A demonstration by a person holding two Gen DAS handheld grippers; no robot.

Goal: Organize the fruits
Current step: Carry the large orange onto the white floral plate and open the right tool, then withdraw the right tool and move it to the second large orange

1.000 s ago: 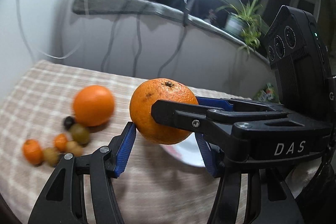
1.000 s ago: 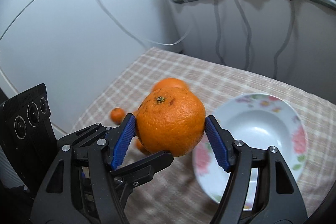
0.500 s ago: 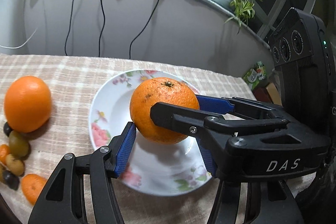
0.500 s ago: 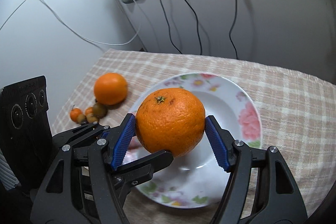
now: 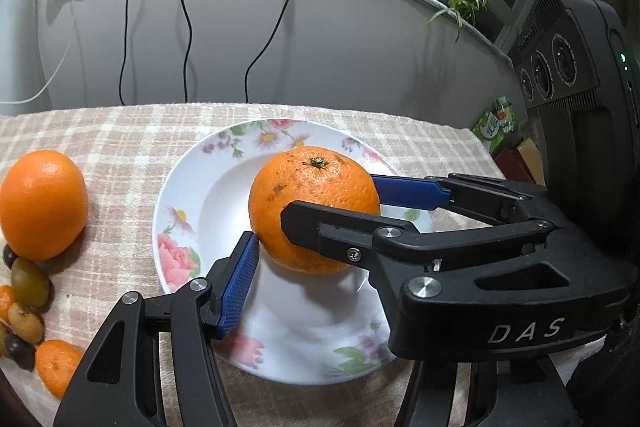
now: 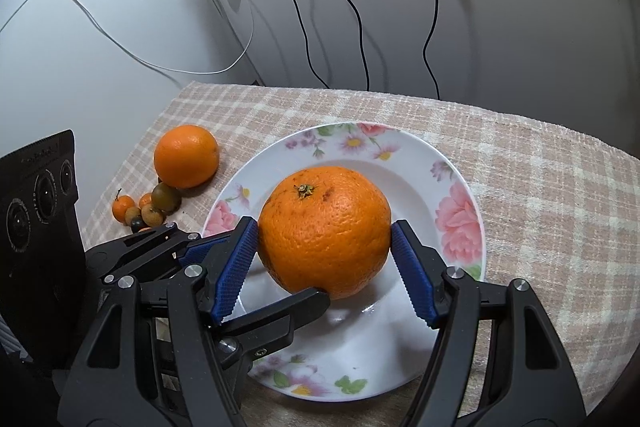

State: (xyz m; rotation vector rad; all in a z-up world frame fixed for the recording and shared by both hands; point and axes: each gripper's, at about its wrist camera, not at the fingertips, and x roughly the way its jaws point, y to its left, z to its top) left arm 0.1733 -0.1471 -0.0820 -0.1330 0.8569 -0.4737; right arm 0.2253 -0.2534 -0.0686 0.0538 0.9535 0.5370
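The big orange (image 6: 325, 231) sits between the blue pads of the right gripper (image 6: 325, 259), over the bowl of the flowered plate (image 6: 460, 183). The left pad meets the peel; the right pad sits just at the fruit's other side, and whether it presses or has let go I cannot tell, nor whether the fruit rests on the plate. The left gripper (image 5: 316, 227) reaches in from the side, its fingers (image 5: 240, 279) spread wide: one blue pad touches the fruit's lower left, the other lies behind it on the right, so it is released rather than clamped. Well out beyond the left fingers, off the plate on the checked counter (image 6: 540, 187), lie a second orange (image 6: 186, 155) and, just beside it, a cluster of small fruits (image 6: 146, 209).
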